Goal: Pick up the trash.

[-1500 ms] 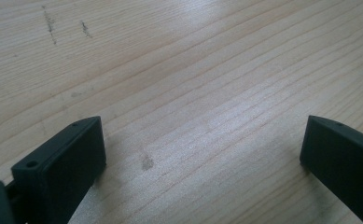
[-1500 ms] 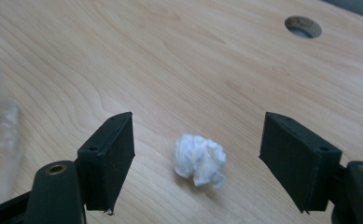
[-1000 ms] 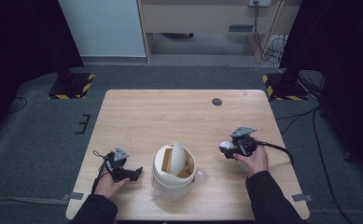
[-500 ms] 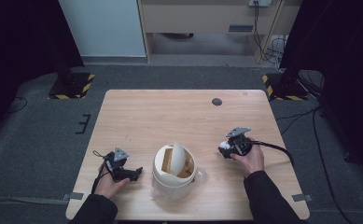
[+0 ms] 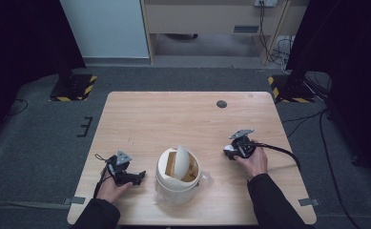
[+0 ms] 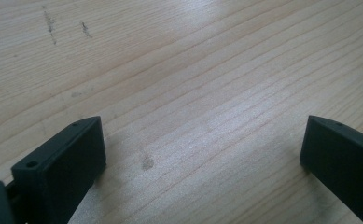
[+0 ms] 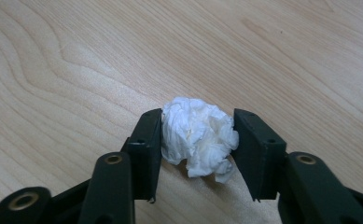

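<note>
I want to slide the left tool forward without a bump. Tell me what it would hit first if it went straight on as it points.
Probably the white bin. In the high view the open left tool points across the table at its near side; the left gripper view shows bare wood ahead, so depth is uncertain.

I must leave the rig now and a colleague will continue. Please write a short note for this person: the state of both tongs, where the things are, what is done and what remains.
Right tongs: shut on the paper wad, low over the table, right of the bin.
Left tongs: open, holding nothing, low over bare wood left of the bin.
Bin: near the front edge, between the hands, swing lid tilted, a clear liner showing at the base.
Done: wad gripped.
Left: probably carry the wad to the bin, push it past the lid and release. The left tongs could steady the bin.
</note>
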Motion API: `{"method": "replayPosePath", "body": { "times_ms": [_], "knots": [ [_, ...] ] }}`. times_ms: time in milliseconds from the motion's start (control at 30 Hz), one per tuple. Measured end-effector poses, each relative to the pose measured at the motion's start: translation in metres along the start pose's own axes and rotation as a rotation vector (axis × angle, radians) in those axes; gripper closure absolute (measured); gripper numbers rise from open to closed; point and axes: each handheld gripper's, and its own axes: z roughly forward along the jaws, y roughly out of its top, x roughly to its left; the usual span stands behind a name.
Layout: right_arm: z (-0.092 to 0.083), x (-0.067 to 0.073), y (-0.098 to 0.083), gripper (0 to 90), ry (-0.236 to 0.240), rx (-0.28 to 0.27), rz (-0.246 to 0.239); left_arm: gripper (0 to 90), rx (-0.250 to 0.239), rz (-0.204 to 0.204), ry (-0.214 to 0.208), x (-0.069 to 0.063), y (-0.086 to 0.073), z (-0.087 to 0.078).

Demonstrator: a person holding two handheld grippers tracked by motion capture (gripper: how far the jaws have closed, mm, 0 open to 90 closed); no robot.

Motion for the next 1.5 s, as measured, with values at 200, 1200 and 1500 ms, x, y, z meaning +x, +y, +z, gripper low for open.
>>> {"method": "replayPosePath", "body": {
  "times_ms": [200, 1200, 1500],
  "knots": [
    [-0.003, -0.001, 0.001, 61.0, 0.005, -0.002, 0.017, 0.0, 0.0, 0.0, 0.001, 0.0, 0.0, 0.0],
    [-0.072, -0.003, 0.0, 63.3, 0.09, -0.242, 0.114, 0.0, 0.0, 0.0, -0.001, -0.001, 0.0, 0.0],
    [-0.091, -0.002, -0.003, 63.4, 0.104, -0.291, 0.117, 0.0, -0.001, 0.0, -0.001, -0.001, 0.0, 0.0]
  ]
}}
